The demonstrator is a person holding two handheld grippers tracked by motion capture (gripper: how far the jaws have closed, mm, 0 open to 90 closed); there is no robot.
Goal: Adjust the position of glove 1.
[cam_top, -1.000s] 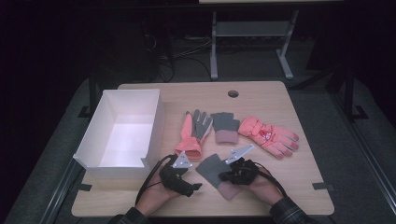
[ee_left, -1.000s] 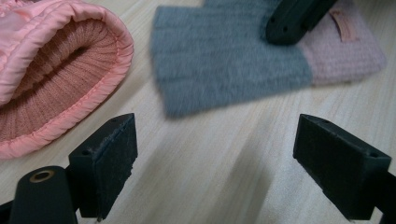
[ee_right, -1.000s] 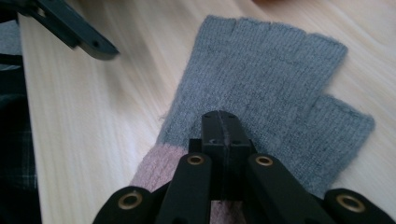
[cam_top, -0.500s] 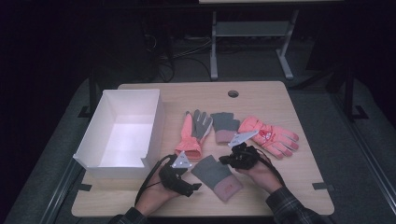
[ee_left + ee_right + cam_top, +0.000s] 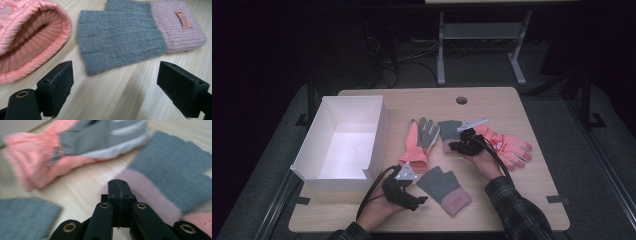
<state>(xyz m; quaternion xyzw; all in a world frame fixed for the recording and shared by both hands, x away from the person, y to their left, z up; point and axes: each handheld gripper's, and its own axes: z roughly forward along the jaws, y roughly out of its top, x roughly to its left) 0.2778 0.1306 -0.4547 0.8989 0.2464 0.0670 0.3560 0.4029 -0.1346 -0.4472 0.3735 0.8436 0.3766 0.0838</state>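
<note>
Fingers (image 5: 119,192) of the right gripper (image 5: 460,144) pressed together, seemingly empty though blurred; left gripper's (image 5: 125,87) spread.

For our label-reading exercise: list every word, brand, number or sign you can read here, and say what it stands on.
No text reads clearly.
Small tan tab on the pink cuff of the grey knit mitten: lettering too small to read.
Mark on the pink glove at the right, high view: too small to read.

Count on table (image 5: 512,100): 4 gloves.
- 2 pink padded gloves: one palm-up with grey palm (image 5: 419,140), one at right (image 5: 507,147).
- 2 grey knit fingerless gloves with pink cuffs: one near (image 5: 444,190), one mid-table (image 5: 447,131).
- 1 white box (image 5: 339,137).
- 2 grippers: left (image 5: 422,200), right (image 5: 454,146).
</note>
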